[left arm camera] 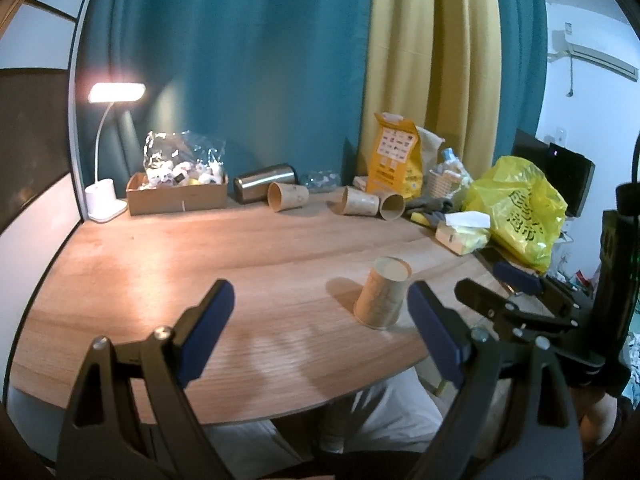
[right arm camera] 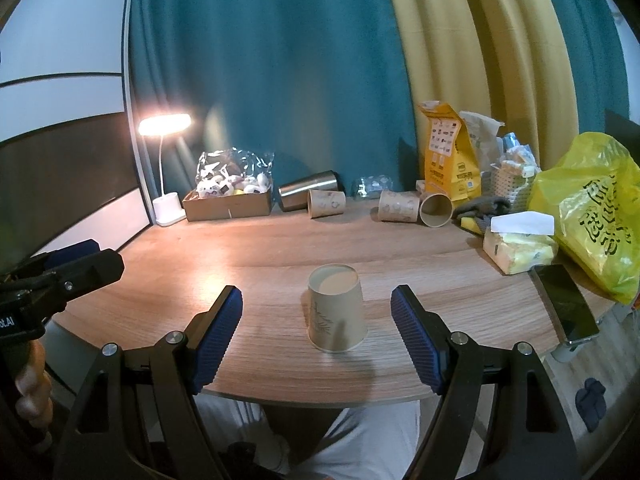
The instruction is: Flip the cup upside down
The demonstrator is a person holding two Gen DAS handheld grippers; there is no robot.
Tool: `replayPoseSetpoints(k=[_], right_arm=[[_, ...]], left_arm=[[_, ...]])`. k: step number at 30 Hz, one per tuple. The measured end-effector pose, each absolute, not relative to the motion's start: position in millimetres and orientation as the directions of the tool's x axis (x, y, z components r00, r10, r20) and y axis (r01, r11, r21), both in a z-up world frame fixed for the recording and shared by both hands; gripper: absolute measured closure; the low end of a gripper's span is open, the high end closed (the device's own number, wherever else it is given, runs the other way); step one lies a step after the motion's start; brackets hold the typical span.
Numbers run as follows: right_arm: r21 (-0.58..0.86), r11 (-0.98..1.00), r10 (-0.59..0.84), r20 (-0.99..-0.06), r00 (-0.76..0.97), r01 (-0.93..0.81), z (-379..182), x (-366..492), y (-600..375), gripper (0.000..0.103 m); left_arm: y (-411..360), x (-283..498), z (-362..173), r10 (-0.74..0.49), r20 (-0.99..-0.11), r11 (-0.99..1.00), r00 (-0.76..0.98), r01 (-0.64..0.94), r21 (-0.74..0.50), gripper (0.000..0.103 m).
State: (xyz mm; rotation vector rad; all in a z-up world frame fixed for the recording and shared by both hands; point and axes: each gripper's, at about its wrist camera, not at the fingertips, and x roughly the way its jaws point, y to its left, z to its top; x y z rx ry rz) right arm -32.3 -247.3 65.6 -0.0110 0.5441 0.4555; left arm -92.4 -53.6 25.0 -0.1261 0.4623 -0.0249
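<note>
A tan paper cup (right arm camera: 337, 313) stands upside down on the wooden table (right arm camera: 256, 248), its flat base up, near the front edge. It also shows in the left wrist view (left arm camera: 382, 298). My right gripper (right arm camera: 316, 334) is open and empty, its blue pads on either side of the cup and a little nearer than it, not touching. My left gripper (left arm camera: 320, 334) is open and empty, to the left of the cup. The right gripper (left arm camera: 500, 284) shows at the right of the left wrist view; the left gripper's black tip (right arm camera: 76, 270) shows at the left of the right wrist view.
Three more paper cups (right arm camera: 326, 203) (right arm camera: 398, 206) (right arm camera: 436, 209) lie on their sides at the back, by a steel tumbler (right arm camera: 308, 190). A cardboard box (right arm camera: 228, 204), lit lamp (right arm camera: 164, 126), yellow bags (right arm camera: 588, 208), tissue pack (right arm camera: 520, 246) and phone (right arm camera: 566, 304) line the back and right.
</note>
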Motion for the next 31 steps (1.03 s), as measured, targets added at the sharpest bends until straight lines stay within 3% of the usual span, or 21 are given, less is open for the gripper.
replayPoseSetpoints(k=[31], right_arm=[[0.113,0.898,0.416,-0.529,0.74,-0.425,50,-23,-242,0.023]], left_arm=[[-50,-85,18,-0.048,-0.456,0.99,0.889,-0.018,-0.139,0.013]])
